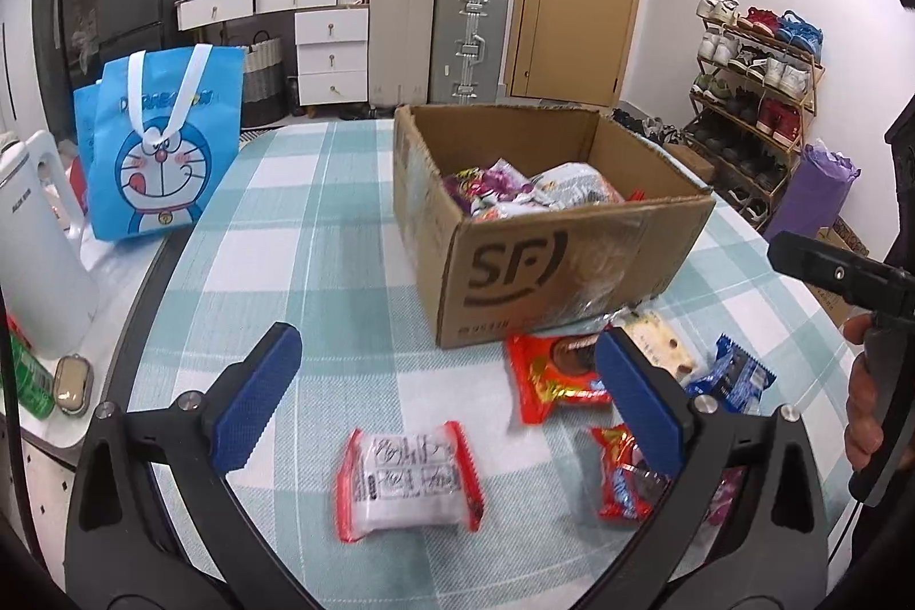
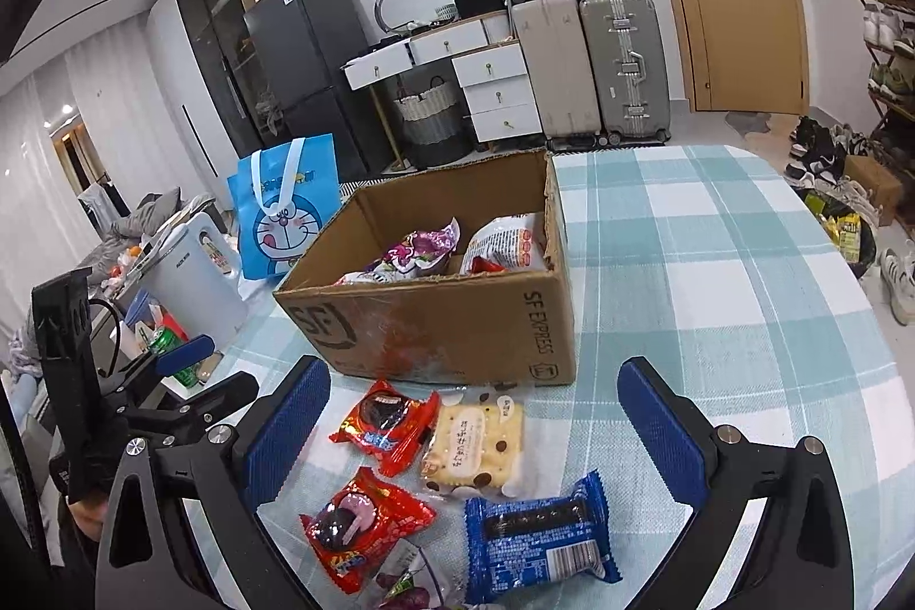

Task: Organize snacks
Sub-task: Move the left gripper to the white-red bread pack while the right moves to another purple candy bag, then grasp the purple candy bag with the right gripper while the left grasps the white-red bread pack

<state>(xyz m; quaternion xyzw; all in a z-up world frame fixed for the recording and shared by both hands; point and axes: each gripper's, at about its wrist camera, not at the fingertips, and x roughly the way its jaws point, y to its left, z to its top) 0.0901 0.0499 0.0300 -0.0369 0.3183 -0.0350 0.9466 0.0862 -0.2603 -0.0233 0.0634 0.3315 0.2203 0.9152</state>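
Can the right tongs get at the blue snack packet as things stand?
Probably yes. The right tongs are open and empty, and the blue snack packet lies flat on the table between them, with nothing on top.

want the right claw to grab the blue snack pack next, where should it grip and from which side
Grip the blue snack pack across its short width at the plump middle, coming straight down from above. It lies flat on the checked tablecloth with crimped ends left and right, so the long edges give the pads something to pinch. The right claw is open and probably wide enough to straddle it.
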